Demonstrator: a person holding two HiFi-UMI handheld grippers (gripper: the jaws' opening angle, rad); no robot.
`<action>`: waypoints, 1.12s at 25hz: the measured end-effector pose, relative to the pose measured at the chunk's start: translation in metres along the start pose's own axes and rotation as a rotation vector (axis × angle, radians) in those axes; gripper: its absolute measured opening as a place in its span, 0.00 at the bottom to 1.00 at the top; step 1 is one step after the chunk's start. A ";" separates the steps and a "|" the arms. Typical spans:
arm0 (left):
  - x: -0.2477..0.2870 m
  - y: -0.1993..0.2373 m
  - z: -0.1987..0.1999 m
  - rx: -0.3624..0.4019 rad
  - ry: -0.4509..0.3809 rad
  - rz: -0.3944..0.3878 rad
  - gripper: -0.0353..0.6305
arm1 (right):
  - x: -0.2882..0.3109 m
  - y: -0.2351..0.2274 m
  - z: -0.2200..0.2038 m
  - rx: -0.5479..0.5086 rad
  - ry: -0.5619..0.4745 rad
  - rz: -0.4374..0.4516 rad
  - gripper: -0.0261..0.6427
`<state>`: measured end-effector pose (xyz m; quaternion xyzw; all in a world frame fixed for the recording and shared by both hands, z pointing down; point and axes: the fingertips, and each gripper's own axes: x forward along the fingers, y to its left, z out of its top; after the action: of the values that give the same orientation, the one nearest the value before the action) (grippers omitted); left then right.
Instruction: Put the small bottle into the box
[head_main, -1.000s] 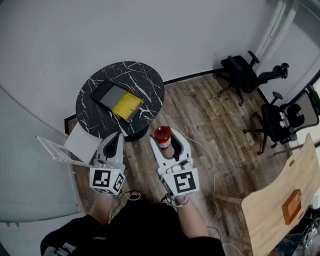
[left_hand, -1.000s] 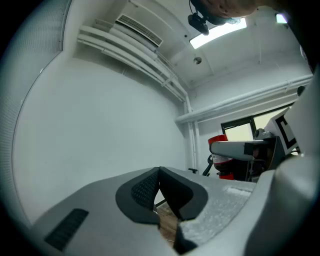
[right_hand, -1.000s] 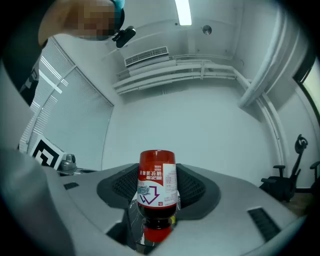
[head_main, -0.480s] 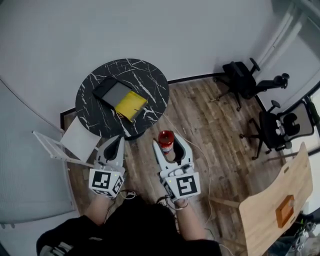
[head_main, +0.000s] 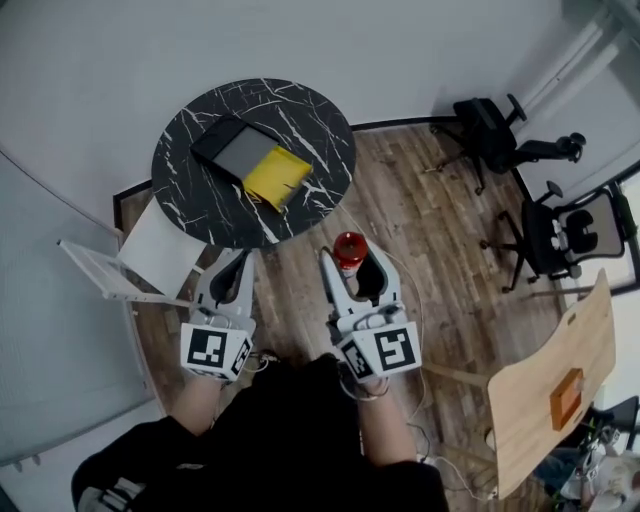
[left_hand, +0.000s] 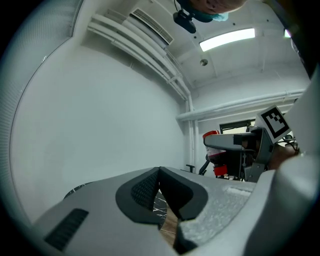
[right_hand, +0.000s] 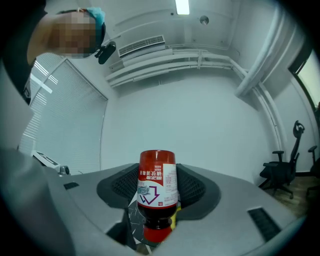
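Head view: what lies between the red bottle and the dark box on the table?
A yellow packet on the table, beside the box, toward the bottle; the head view shows it.

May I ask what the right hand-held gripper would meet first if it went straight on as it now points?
Probably the near rim of the round marble table, since the right hand-held gripper, shut on the small bottle, aims at it; height is unclear, so it might pass over the top.

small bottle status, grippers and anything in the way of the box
Right gripper shut on small bottle, short of the round table. Left gripper shut, empty. Box on that table, nothing seen blocking.
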<state>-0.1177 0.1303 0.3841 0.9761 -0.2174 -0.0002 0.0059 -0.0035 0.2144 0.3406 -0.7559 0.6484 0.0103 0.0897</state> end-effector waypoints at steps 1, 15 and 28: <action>0.000 0.003 -0.002 -0.009 0.001 -0.003 0.05 | 0.003 0.001 -0.002 0.012 0.003 0.002 0.36; 0.069 0.048 -0.010 -0.011 0.026 0.029 0.05 | 0.093 -0.035 0.002 0.121 -0.038 0.115 0.36; 0.177 0.063 -0.021 -0.023 0.087 0.100 0.05 | 0.174 -0.116 -0.005 0.153 0.003 0.218 0.36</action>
<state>0.0155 -0.0015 0.4063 0.9629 -0.2654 0.0402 0.0268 0.1375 0.0599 0.3370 -0.6720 0.7257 -0.0304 0.1443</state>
